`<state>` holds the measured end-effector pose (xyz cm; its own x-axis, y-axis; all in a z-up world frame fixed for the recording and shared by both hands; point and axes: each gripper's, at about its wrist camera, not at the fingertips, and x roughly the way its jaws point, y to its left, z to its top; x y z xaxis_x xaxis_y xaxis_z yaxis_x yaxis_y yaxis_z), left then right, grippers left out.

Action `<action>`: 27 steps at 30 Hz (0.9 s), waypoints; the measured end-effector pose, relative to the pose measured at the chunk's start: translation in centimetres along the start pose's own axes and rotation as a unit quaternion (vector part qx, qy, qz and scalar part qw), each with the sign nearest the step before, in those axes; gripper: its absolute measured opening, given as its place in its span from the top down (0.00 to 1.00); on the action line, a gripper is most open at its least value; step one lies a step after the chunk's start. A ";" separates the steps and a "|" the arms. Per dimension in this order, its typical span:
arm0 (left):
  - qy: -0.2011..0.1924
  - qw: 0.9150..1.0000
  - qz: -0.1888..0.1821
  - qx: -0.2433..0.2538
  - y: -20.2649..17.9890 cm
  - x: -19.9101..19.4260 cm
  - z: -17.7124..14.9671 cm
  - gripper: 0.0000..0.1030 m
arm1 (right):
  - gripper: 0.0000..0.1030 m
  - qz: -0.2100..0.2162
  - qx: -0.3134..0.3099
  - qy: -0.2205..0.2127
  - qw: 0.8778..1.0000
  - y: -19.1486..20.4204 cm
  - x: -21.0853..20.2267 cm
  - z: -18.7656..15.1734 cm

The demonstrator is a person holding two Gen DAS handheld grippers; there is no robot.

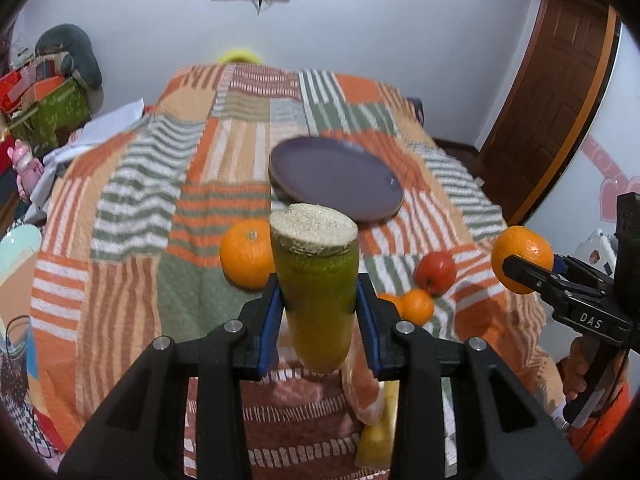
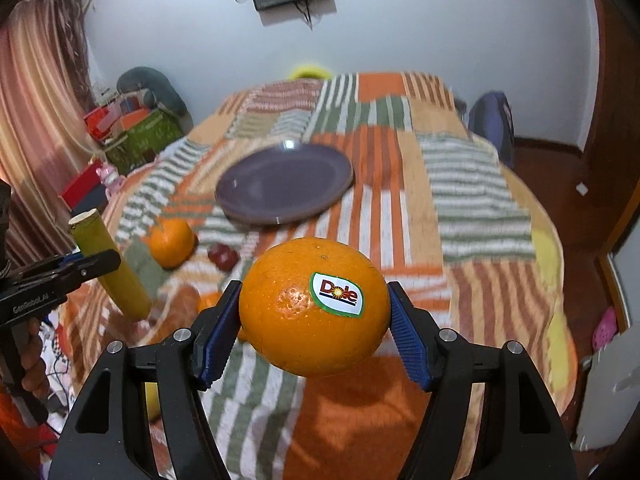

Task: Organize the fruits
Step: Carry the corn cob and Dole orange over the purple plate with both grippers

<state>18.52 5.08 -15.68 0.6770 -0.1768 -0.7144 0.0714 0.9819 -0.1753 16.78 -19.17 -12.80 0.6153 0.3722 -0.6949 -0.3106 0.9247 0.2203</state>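
My left gripper [image 1: 320,300] is shut on a green-yellow sugarcane stick [image 1: 316,280], held upright above the bed; the stick also shows in the right wrist view [image 2: 108,264]. My right gripper [image 2: 316,320] is shut on a large orange with a Dole sticker [image 2: 316,304], also seen from the left wrist view [image 1: 522,258]. A purple plate [image 1: 336,178] [image 2: 284,186] lies on the striped bedspread ahead of both. Another orange [image 1: 246,254] [image 2: 172,242], a red apple [image 1: 436,272] [image 2: 223,256] and a small orange [image 1: 416,306] lie on the bedspread.
The patchwork bedspread [image 1: 140,200] covers the bed. Boxes and a pillow [image 1: 52,92] stand at the left wall. A brown door [image 1: 552,100] is at the right. A yellow fruit [image 1: 376,436] lies under my left gripper. A backpack [image 2: 492,124] stands beside the bed.
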 end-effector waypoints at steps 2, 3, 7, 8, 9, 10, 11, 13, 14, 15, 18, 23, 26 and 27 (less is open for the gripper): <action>-0.014 1.000 -0.001 0.001 -0.1 -0.7 0.8 0.66 | 0.35 0.003 0.000 -0.016 1.000 0.2 -0.3 1.1; -0.019 1.000 -0.001 0.001 -0.1 -0.9 1.1 0.66 | 0.35 0.005 0.001 -0.022 1.000 0.3 -0.4 1.5; -0.041 0.999 -0.002 0.002 -0.2 -1.5 2.7 0.66 | 0.35 0.007 -0.004 -0.045 0.999 0.8 -0.6 3.2; -0.044 0.999 -0.002 0.002 -0.2 -1.5 2.9 0.66 | 0.35 0.007 -0.007 -0.051 0.999 0.9 -0.6 3.6; -0.048 0.999 -0.002 0.003 -0.2 -1.6 3.3 0.66 | 0.35 0.008 -0.009 -0.056 0.998 1.1 -0.7 3.9; -0.051 0.999 -0.002 0.003 -0.1 -1.6 3.5 0.66 | 0.35 0.009 -0.011 -0.061 0.998 1.2 -0.7 4.2; -0.055 0.998 0.000 0.004 -0.1 -1.6 3.9 0.66 | 0.35 0.010 -0.012 -0.065 0.998 1.2 -0.7 4.4; -0.059 0.998 0.002 0.004 -0.1 -1.4 4.5 0.66 | 0.35 0.009 -0.017 -0.073 0.997 1.5 -0.6 5.1; -0.060 0.998 0.002 0.004 -0.1 -1.3 4.7 0.66 | 0.35 0.010 -0.020 -0.077 0.997 1.6 -0.5 5.4; -0.061 0.998 0.002 0.004 -0.1 -1.1 5.1 0.66 | 0.35 0.010 -0.022 -0.082 0.996 1.7 -0.3 5.8; -0.065 0.998 0.004 0.007 -0.1 -0.4 6.2 0.66 | 0.35 0.008 -0.026 -0.088 0.996 1.8 0.5 6.6; -0.063 0.998 0.008 0.009 0.0 1.3 7.9 0.66 | 0.35 0.002 -0.026 -0.091 0.996 1.5 1.9 7.8; -0.059 0.998 0.007 0.006 0.2 2.5 8.7 0.66 | 0.35 0.002 -0.026 -0.090 0.996 1.4 2.9 8.3; -0.056 0.998 0.006 0.006 0.3 3.1 9.1 0.66 | 0.35 0.000 -0.027 -0.090 0.996 1.3 3.2 8.5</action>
<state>27.28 5.40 -11.80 0.7554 -0.1574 -0.6361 0.0714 0.9847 -0.1589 24.53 -16.05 -8.93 0.7334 0.3842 -0.5608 -0.3460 0.9211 0.1786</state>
